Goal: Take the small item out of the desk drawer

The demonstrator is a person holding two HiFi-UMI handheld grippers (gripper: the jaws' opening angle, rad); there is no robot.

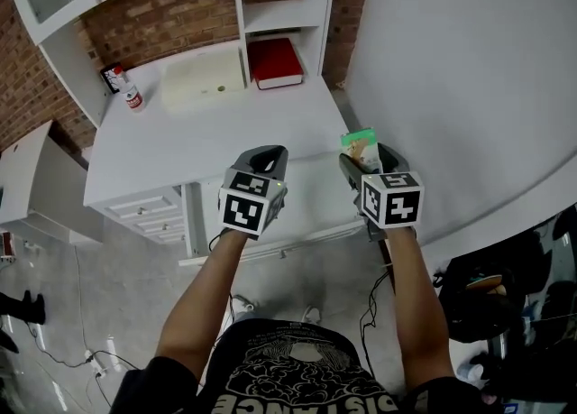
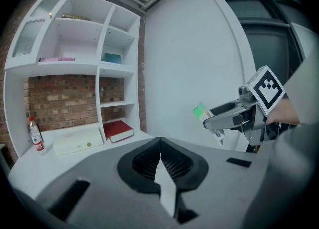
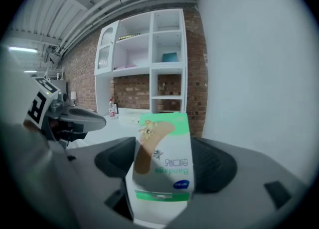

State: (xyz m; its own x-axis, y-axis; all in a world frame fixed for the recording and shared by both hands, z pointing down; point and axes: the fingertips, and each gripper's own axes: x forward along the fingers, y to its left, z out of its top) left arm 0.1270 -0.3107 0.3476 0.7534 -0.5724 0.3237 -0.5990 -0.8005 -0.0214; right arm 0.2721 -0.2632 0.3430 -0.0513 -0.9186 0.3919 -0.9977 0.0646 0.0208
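A small green-and-white bandage box (image 1: 360,145) stands upright between the jaws of my right gripper (image 1: 362,165), which is shut on it. In the right gripper view the box (image 3: 162,160) fills the middle, with both dark pads pressed against its sides. My left gripper (image 1: 265,161) hovers beside it at the same height, shut with nothing in it; its pads meet at the tips (image 2: 160,149). From the left gripper view the box (image 2: 200,111) shows at the right. Under both grippers a white drawer (image 1: 297,241) looks pulled out from beneath the desk top (image 1: 216,137).
At the back of the desk lie a red book (image 1: 275,62), a flat white case (image 1: 203,80) and a small bottle (image 1: 132,95). Side drawers (image 1: 149,214) sit at the desk's left. A white wall (image 1: 469,60) runs along the right; dark bags (image 1: 505,304) and cables lie on the floor.
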